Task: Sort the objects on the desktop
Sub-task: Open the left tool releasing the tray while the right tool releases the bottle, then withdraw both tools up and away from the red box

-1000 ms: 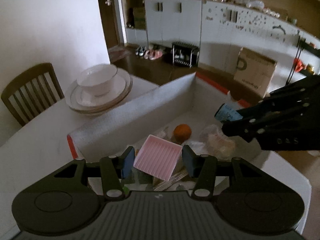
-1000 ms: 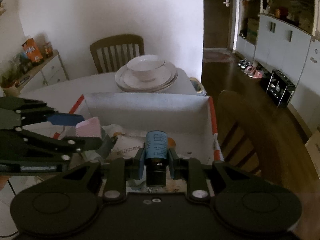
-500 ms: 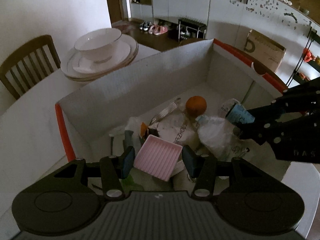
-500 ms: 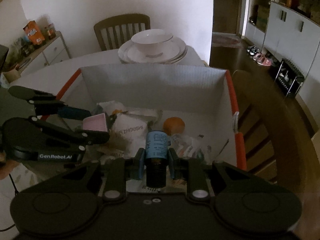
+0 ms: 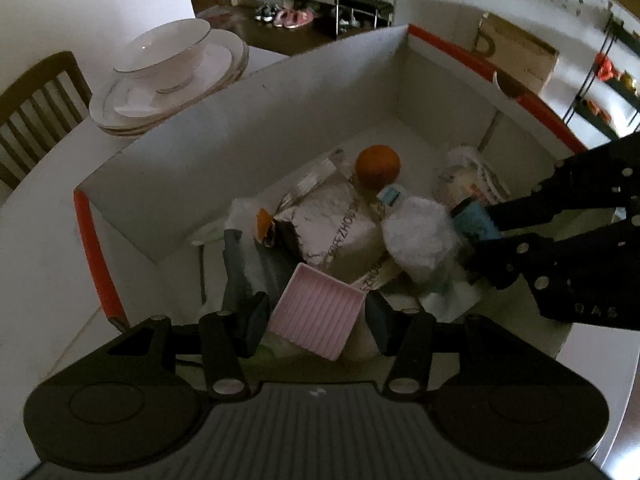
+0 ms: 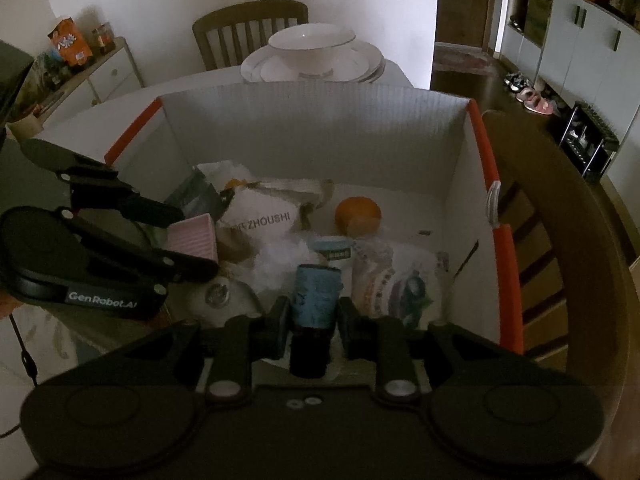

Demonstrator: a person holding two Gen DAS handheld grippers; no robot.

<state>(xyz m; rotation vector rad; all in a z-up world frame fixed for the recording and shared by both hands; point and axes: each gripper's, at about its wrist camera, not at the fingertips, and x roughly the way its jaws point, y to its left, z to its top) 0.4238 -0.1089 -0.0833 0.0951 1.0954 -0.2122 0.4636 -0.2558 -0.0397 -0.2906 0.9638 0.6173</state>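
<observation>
1. Looking along the left gripper [image 5: 316, 322]: its fingers [image 5: 254, 322] stand part-way apart with a pink ribbed tray [image 5: 316, 316] held tilted between them, one corner low, over the near end of a white box [image 5: 248, 112] with orange edges.
2. Box contents, left view: an orange [image 5: 377, 166] toward the far end; a silver printed bag [image 5: 340, 232] in the middle; a white crumpled wrap [image 5: 418, 234] just right of the bag; a grey pouch [image 5: 236, 268] at the left wall.
3. Right gripper [image 5: 476, 230], left view: enters from the right edge, with a blue bottle [image 5: 474, 222] between its fingers, low over the pile.
4. Outside the box, left view: a bowl [image 5: 164, 54] on stacked plates [image 5: 216, 76] on the white worktop [image 5: 44, 240]; a wooden chair [image 5: 36, 108] behind.
5. Right view: the right gripper [image 6: 316, 322] has its fingers [image 6: 276, 330] narrow and just opening, the blue bottle [image 6: 316, 300] upright between them; whether the pads press it, I cannot tell.
6. Bottle position, right view: inside the box [image 6: 320, 128], near end, above the pile.
7. Box contents, right view: orange [image 6: 357, 216]; silver bag [image 6: 260, 218]; a small teal-labelled cup [image 6: 332, 250] just beyond the bottle; a patterned packet [image 6: 396, 284] at the right.
8. Left gripper [image 6: 188, 240], right view: at the left, holding the pink tray [image 6: 192, 236] above the box's left side.
</observation>
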